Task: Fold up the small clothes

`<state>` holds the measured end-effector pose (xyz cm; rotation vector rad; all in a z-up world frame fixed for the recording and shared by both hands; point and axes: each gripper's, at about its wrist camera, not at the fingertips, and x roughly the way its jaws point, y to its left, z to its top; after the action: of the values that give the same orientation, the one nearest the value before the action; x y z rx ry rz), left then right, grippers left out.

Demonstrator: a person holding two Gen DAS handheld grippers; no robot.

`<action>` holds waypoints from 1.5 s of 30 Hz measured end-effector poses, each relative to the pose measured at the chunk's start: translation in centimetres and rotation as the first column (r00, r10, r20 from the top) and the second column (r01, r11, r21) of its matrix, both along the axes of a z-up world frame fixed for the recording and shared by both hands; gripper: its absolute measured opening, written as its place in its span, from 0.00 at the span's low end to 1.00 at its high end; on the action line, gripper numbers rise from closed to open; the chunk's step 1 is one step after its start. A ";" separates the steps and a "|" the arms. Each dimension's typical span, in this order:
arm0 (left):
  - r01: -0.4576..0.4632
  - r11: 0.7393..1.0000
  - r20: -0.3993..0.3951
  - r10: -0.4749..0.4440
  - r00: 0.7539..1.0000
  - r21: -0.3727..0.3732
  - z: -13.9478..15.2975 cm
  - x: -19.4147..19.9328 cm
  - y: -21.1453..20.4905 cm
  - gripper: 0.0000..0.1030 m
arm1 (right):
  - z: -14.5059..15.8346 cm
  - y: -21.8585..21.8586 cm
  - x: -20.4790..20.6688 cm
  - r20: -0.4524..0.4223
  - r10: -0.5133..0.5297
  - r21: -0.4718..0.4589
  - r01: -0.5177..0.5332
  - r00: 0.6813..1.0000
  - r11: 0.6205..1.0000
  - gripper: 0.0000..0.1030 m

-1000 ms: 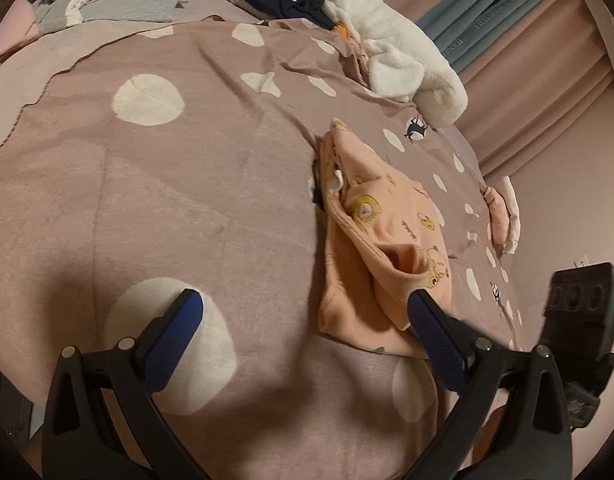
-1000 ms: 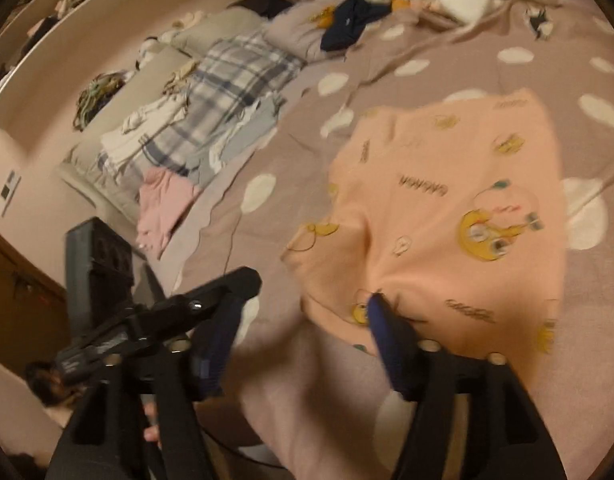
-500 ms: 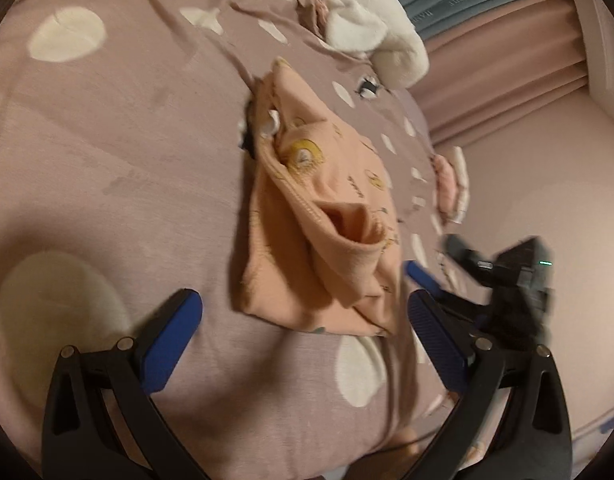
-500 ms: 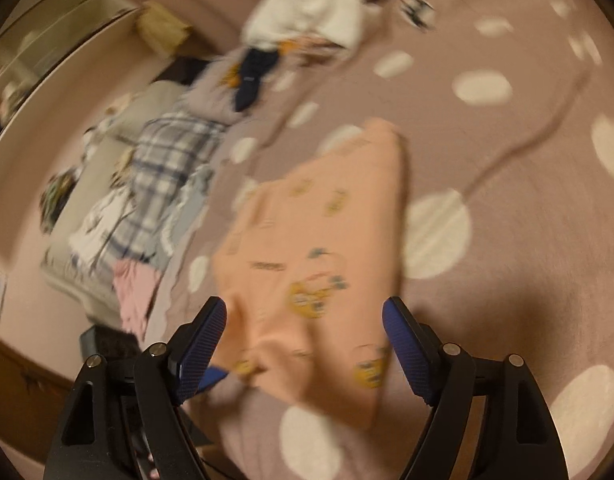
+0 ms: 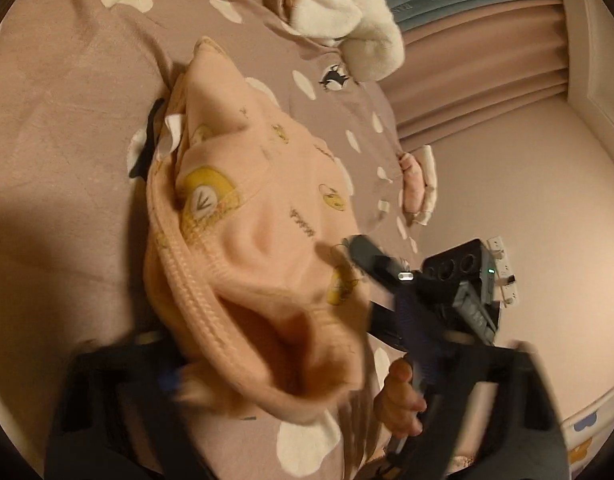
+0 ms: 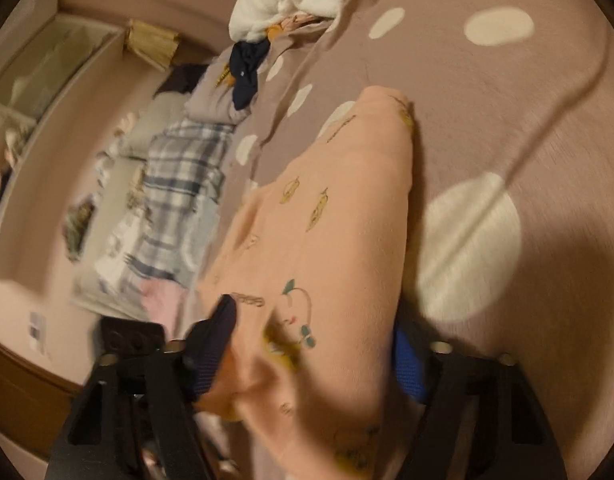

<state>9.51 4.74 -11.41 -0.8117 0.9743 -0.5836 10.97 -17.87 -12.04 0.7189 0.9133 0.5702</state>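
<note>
A peach garment (image 5: 267,208) with yellow cartoon prints and a ribbed hem lies on the mauve dotted blanket (image 5: 67,120). My left gripper (image 5: 293,360) straddles its near bunched end, jaws closing; the fabric touches the left pad, and a small gap shows at the right pad (image 5: 415,340). A person's fingers (image 5: 399,400) show beside that pad. In the right wrist view the same garment (image 6: 339,208) fills the space between my right gripper's (image 6: 315,352) closing jaws, and both blue pads touch the cloth. The right gripper's housing (image 5: 455,272) sits just right of the garment.
A white fluffy blanket (image 5: 347,12) lies at the bed's far end, with curtains (image 5: 487,40) behind. A small pink and white cloth (image 5: 419,188) lies at the bed's edge. A plaid cloth (image 6: 183,184) and a navy garment (image 6: 245,68) lie to the left.
Both grippers moved forward and down onto the peach garment, and their jaws narrowed around it. The garment's near end now bunches up between the fingers.
</note>
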 end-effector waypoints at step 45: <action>-0.131 0.775 0.224 -0.014 0.975 0.619 6.2 -7.1 -10.5 0.99 | 6.4 -8.0 -8.8 0.215 -0.273 -0.367 0.337 0.938 0.867 0.64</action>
<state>2.40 -5.72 -5.19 -0.1622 0.8586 -0.2449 2.18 -25.91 -5.62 0.4259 0.7179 0.1427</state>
